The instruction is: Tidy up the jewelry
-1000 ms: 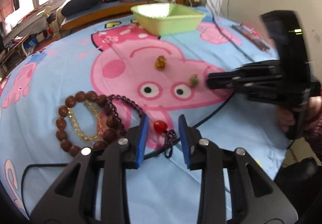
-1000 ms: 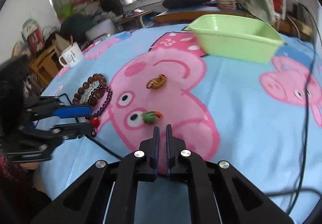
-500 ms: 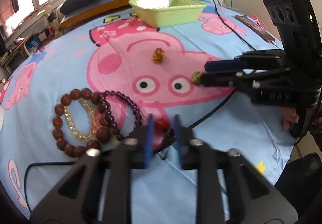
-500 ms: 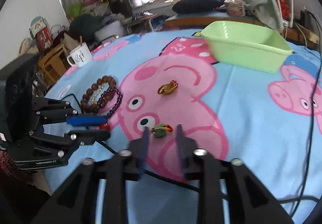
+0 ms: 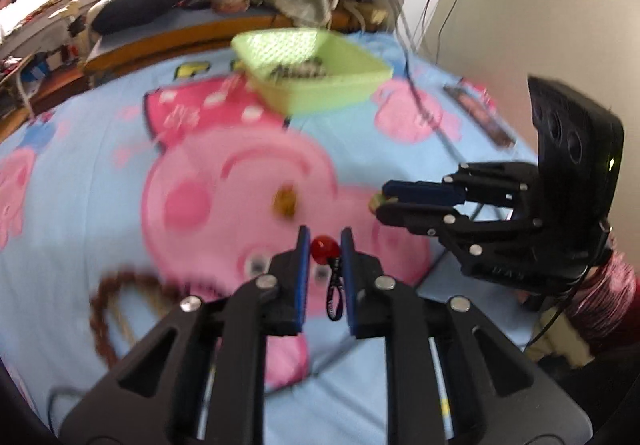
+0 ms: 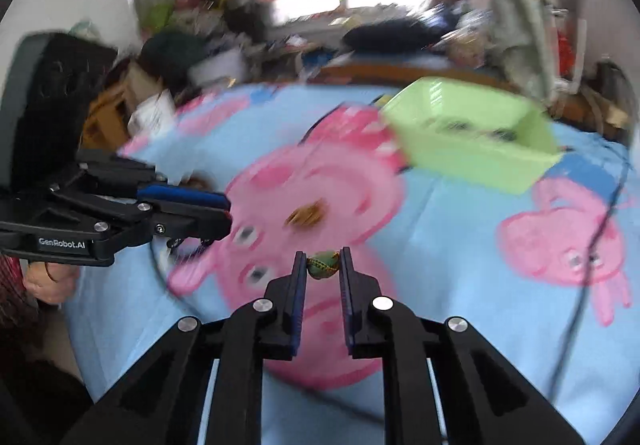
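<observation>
My left gripper [image 5: 325, 245] is shut on a red bead pendant [image 5: 322, 247], and its black cord [image 5: 334, 295] hangs down between the fingers, off the cloth. My right gripper [image 6: 323, 265] is shut on a small green and gold charm [image 6: 324, 265], also held above the cloth. Each gripper shows in the other's view: the right gripper [image 5: 380, 201] to the right, the left gripper [image 6: 229, 213] to the left. A gold charm [image 5: 285, 203] [image 6: 306, 215] lies on the pink pig print between them. Farther back stands the green basket [image 5: 360, 79] [image 6: 480, 165], with dark jewelry inside.
Brown and yellow bead bracelets [image 5: 108, 309] lie blurred at the near left. A black cable [image 6: 596, 229] runs across the blue cloth on the right. A dark flat object [image 5: 480, 117] lies near the wall. Clutter and furniture stand behind the table.
The left gripper closed on the red bead and lifted it off the cloth. The right gripper opened, closed on the green charm and rose with it. Both views are now motion-blurred.
</observation>
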A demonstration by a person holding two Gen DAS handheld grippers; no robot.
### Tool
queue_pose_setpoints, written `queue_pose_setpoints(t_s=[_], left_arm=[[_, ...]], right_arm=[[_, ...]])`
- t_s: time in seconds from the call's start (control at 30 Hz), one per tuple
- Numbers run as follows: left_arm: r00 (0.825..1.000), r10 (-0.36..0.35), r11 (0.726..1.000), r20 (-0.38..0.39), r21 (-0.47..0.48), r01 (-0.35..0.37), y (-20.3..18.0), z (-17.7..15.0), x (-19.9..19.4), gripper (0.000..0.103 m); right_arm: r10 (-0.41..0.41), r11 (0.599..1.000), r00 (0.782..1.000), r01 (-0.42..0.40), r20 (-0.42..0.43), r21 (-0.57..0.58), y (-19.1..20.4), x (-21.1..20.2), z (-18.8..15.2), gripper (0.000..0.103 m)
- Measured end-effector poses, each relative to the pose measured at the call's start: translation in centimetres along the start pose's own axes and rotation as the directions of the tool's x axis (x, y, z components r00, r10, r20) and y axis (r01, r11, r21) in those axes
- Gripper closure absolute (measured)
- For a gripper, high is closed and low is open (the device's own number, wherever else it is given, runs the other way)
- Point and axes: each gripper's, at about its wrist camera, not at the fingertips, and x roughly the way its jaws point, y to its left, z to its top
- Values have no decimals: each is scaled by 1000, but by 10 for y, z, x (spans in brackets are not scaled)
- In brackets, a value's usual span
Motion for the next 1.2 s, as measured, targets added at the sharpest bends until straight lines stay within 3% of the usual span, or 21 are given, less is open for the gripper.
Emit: queue_pose_setpoints(t_s=[0.23, 0.37, 0.4, 0.43, 0.47, 0.57, 0.7, 0.83, 1.0, 1.1, 1.2], left_arm=[[996, -82, 995, 24, -61, 83, 11, 106, 37, 89], [998, -60, 988, -18, -143, 57, 25, 142, 81, 87], [997, -66, 985, -36, -160, 59, 30, 147, 92, 73], [996, -63, 982, -61, -182, 51, 34, 151, 105, 51], [996, -40, 977, -80, -210, 22, 39, 154, 116, 45], [996, 4, 975, -93, -223, -24, 45, 154, 123, 45], [999, -19, 977, 36, -212, 26, 51, 139, 68, 45], [991, 2, 980, 131, -197, 24, 66, 90, 2, 45], [983, 120, 969, 137, -232, -86, 97, 17, -54, 45], [975, 180, 950, 132, -280, -137, 116, -23, -81, 45], [969, 213, 934, 128, -318, -164, 129, -54, -96, 46]], right_arm=[[-36, 976, 991, 7, 132, 216, -89, -12, 66, 103], [-38, 940, 990, -10, 135, 341, -133, 13, 76, 103], [-41, 935, 991, -8, 131, 354, -138, 18, 77, 101], [-46, 931, 992, 0, 115, 366, -144, 26, 78, 93], [-46, 926, 994, 6, 99, 377, -149, 33, 78, 80], [-27, 913, 994, -19, 107, 407, -152, 32, 75, 78], [-35, 931, 980, -39, 194, 364, -128, -1, 70, 78], [49, 952, 991, -85, 128, 295, -89, 1, 52, 78], [97, 976, 995, -96, 5, 194, -33, 27, 29, 80], [145, 983, 988, -137, -56, 121, 8, 45, 22, 92], [166, 986, 983, -162, -85, 51, 43, 53, 22, 94]])
